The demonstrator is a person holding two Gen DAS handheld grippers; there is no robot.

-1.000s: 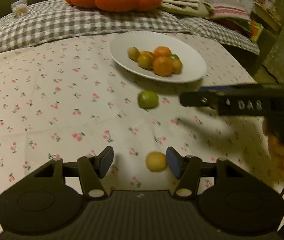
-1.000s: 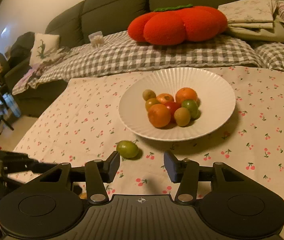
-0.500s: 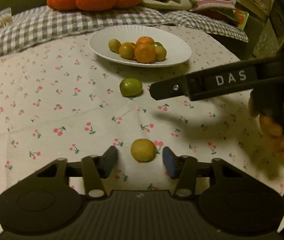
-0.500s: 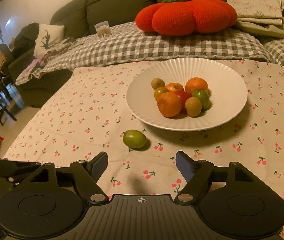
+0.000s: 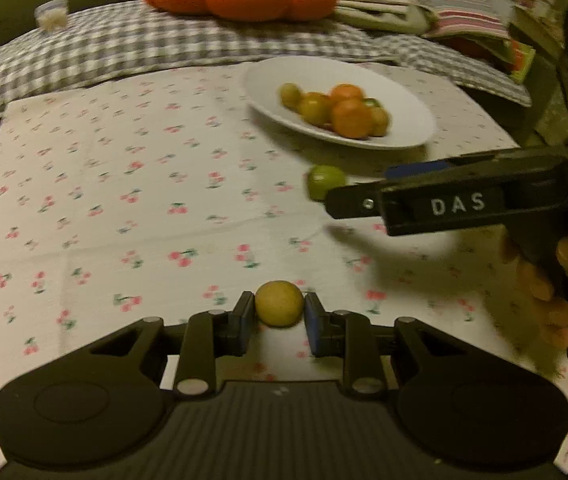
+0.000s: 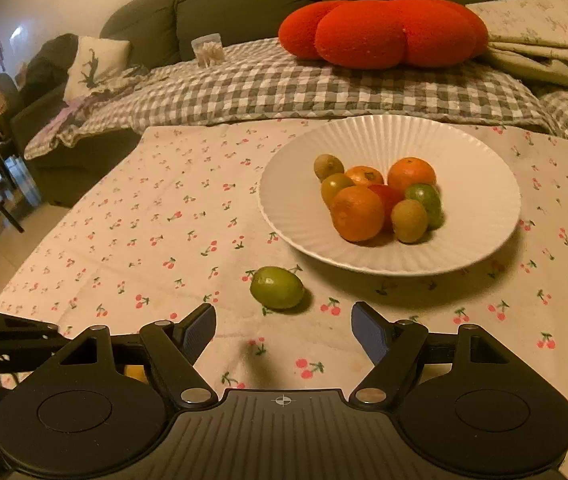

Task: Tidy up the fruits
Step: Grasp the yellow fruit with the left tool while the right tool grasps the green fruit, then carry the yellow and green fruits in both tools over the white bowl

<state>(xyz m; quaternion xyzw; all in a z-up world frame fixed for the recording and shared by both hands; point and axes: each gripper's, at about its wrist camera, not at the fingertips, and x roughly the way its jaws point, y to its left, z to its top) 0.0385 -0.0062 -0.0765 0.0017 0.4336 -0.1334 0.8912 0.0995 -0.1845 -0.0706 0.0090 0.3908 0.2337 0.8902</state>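
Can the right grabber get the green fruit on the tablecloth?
Probably yes. The right gripper is open, and the green fruit lies alone on the tablecloth just ahead of its fingers, with nothing between. The white plate sits beyond it.

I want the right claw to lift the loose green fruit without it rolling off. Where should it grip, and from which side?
Grip the green fruit across its shorter middle, one finger on each side. It lies with its long axis across the view on the cloth, just ahead of the open right claw and short of the plate. Probably come straight forward and low, shifted slightly left.
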